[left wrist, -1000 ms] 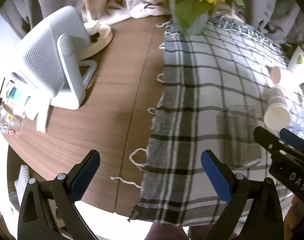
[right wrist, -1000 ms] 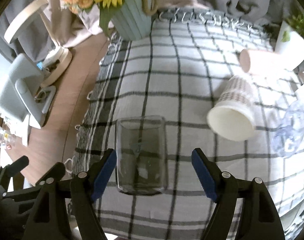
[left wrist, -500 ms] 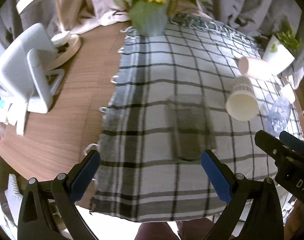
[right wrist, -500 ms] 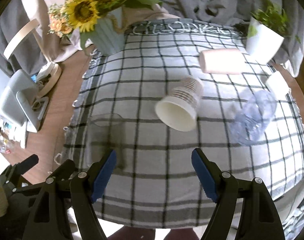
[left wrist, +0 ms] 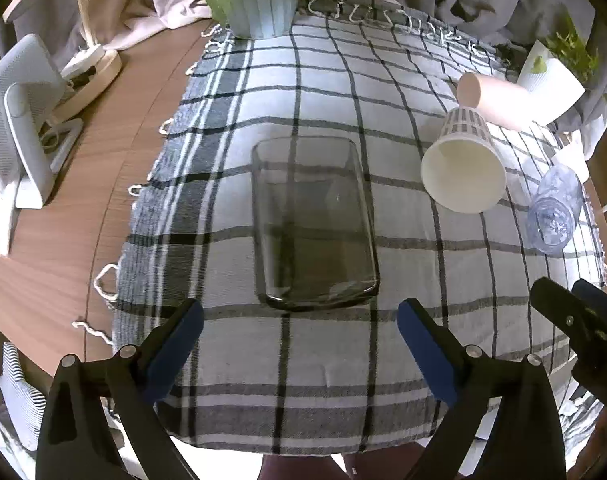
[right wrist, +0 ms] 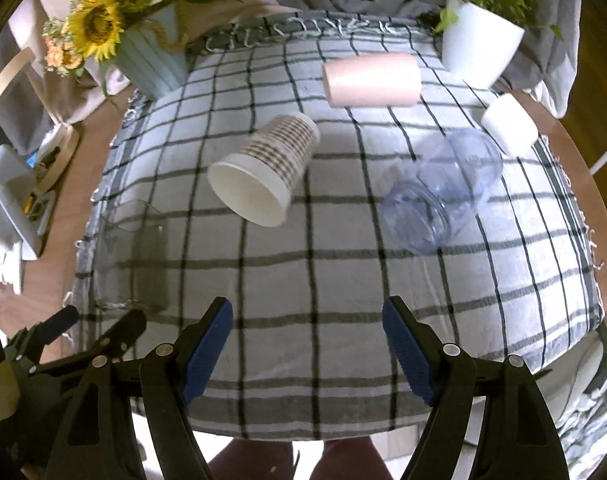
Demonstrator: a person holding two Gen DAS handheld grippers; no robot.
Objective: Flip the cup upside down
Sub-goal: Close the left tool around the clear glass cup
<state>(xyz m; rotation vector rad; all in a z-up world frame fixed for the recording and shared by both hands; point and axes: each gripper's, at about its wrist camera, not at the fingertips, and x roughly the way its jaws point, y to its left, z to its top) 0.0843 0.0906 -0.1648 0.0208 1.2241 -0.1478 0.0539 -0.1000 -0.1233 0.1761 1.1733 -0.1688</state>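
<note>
A paper cup (right wrist: 263, 172), a pink cylinder (right wrist: 371, 79) and a clear plastic jar (right wrist: 443, 192) are seen lying on the checked cloth (left wrist: 323, 360) covering the surface. The glass cup (left wrist: 313, 222) stands just ahead of the left hand-held gripper (left wrist: 299, 344), untouched. Both that and the right hand-held gripper (right wrist: 307, 348) are held spread apart, empty, above the cloth's near edge.

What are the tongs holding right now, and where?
Nothing. Left tongs and right tongs both stand open over the cloth; the glass lies ahead of the left, untouched.

Only a cut-off "D" — on the right gripper (left wrist: 583, 328)
</note>
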